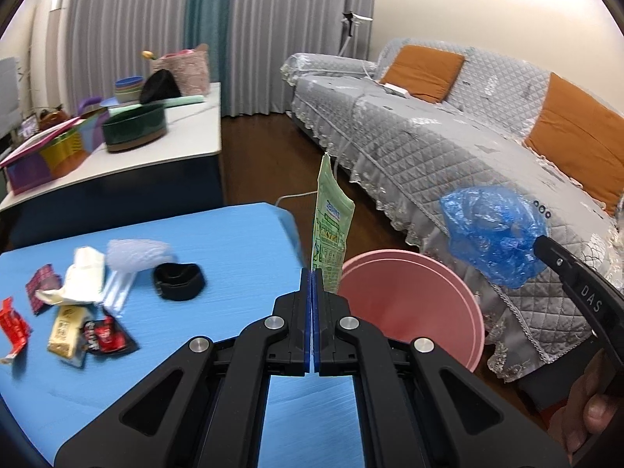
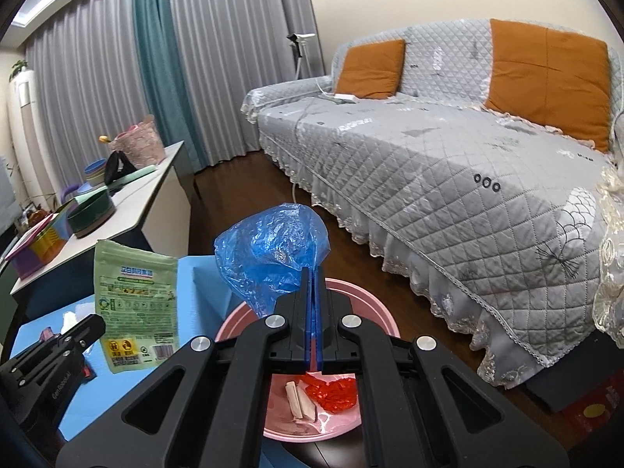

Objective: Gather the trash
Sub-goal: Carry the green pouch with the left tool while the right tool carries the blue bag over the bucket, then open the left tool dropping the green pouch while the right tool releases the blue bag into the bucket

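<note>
My left gripper is shut on a green pouch, which stands upright at the right edge of the blue table, beside the pink bin. My right gripper is shut on a crumpled blue plastic bag, held above the pink bin. In the left wrist view that blue bag hangs to the right, over the bin's far side. The green pouch and the left gripper appear at the left in the right wrist view. Red wrappers and pale scraps lie inside the bin.
Several wrappers, a white tissue, clear plastic and a black item lie on the blue table's left half. A white side table with bowls and boxes stands behind. A grey quilted sofa runs along the right, past dark wood floor.
</note>
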A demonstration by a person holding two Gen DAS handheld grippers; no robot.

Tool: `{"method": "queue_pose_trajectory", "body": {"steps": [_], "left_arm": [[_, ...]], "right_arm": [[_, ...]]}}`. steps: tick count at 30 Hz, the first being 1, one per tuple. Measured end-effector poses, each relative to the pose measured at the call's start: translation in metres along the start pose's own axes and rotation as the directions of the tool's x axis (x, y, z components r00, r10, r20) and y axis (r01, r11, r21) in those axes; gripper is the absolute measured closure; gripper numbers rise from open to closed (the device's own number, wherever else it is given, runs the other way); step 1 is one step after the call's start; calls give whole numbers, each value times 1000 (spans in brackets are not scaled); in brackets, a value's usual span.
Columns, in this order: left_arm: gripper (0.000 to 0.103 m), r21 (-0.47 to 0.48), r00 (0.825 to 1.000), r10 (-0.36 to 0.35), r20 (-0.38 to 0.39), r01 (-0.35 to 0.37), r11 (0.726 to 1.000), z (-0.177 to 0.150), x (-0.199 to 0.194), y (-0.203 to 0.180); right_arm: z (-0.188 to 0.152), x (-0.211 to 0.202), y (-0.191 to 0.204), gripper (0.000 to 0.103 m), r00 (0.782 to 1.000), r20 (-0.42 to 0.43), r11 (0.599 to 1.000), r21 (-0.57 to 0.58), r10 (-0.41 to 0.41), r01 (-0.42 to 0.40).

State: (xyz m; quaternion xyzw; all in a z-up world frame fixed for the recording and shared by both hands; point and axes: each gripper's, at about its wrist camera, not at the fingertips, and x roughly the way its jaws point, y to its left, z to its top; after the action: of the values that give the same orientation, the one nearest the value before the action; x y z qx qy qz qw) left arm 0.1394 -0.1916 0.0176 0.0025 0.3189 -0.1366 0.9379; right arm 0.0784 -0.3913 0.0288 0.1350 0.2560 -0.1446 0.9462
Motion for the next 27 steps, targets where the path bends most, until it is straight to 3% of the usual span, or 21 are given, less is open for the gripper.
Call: {"method": "queue_pose_trajectory", "body": {"steps": [11,25,27], "left_arm": [[103,20,998,-45,-45,46,999,-1,38,-22],[103,34,993,-78,-87,81,996,-1,53,-33],[103,36,990,-96,-102,100,994,-1,55,-34]], "right_arm": [[0,14,-13,102,999,-18,999,19,-39,40],[0,21,-19,101,999,-32,998,44,-38,39],[0,22,-19,98,998,-36,998,45,-41,43]]}}
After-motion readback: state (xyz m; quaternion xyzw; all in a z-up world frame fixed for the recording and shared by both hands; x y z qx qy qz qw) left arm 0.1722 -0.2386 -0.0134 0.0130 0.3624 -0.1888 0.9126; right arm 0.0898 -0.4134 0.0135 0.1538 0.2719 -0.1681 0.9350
